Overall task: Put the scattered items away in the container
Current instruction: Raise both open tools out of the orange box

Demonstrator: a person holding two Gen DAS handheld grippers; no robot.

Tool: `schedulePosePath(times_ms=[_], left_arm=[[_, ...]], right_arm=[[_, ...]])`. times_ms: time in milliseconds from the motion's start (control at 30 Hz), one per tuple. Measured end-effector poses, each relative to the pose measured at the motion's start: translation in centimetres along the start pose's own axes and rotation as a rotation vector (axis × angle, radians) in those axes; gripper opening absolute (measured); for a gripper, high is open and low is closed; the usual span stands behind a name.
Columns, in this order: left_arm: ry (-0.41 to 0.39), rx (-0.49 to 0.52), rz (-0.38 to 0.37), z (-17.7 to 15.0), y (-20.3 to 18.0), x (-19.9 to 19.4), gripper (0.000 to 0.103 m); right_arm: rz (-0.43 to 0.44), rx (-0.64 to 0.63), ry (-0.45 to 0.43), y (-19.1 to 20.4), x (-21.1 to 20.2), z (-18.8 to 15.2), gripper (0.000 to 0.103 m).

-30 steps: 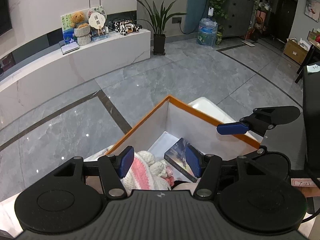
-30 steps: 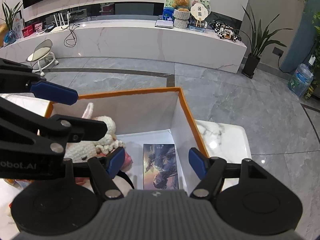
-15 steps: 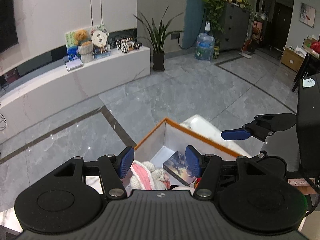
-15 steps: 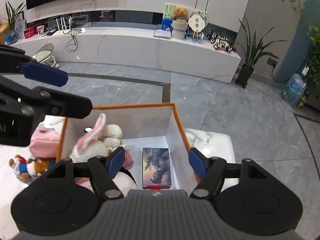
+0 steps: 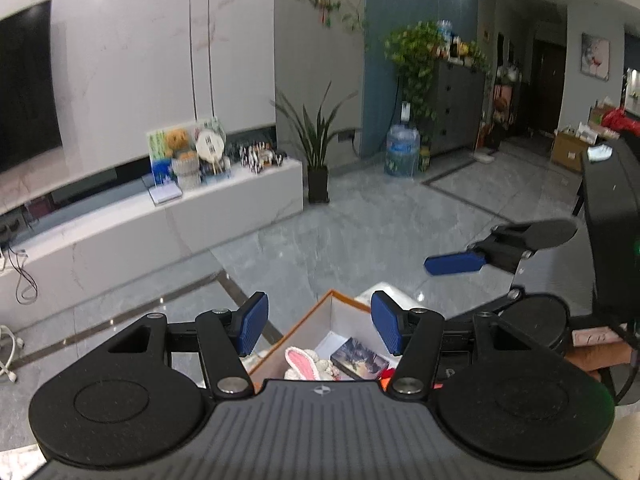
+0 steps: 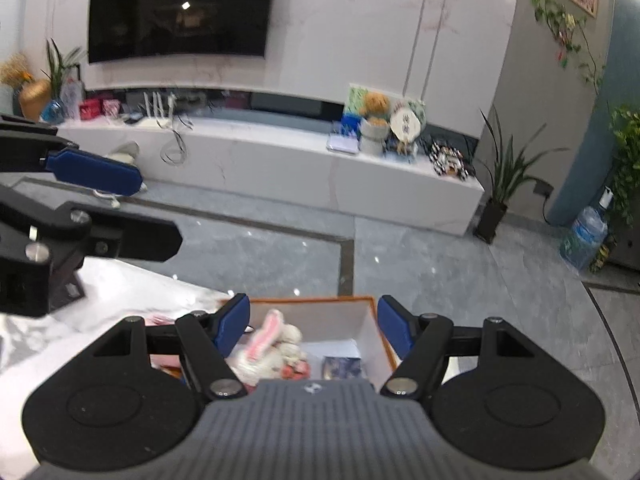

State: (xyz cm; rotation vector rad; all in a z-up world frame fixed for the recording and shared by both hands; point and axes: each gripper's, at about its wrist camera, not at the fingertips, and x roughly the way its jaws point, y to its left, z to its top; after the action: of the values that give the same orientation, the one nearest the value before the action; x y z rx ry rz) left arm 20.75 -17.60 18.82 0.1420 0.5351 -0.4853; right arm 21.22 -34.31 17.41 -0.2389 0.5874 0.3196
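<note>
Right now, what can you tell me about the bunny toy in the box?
The bunny toy is a soft, knitted-looking plush, creamy white with long ears that are pink inside. It lies slumped inside the box, which has white walls and an orange rim, toward the left side in the right wrist view. A small picture book lies flat beside it on the box floor. Something pinkish-red sits against its lower part, too blurred to name. No gripper touches it.

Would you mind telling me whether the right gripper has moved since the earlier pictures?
Yes. The right gripper has risen and drawn back: the orange-rimmed box now looks smaller and lower in its view, and the TV has come into sight.
</note>
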Motion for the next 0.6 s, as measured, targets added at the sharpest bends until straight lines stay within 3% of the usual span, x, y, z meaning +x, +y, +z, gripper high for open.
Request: schedulePosePath(times_ms=[300, 600], left_arm=[[-0.173, -0.028, -0.041, -1.7, 0.9, -9.5, 0.067], [-0.306, -0.111, -0.066, -4.5, 3.6, -14.9, 0.075]], right_arm=[[0.077, -0.055, -0.113, 4.9, -7.4, -0.2, 0.074], [0.14, -0.048, -0.219, 8.5, -11.2, -0.8, 0.079]])
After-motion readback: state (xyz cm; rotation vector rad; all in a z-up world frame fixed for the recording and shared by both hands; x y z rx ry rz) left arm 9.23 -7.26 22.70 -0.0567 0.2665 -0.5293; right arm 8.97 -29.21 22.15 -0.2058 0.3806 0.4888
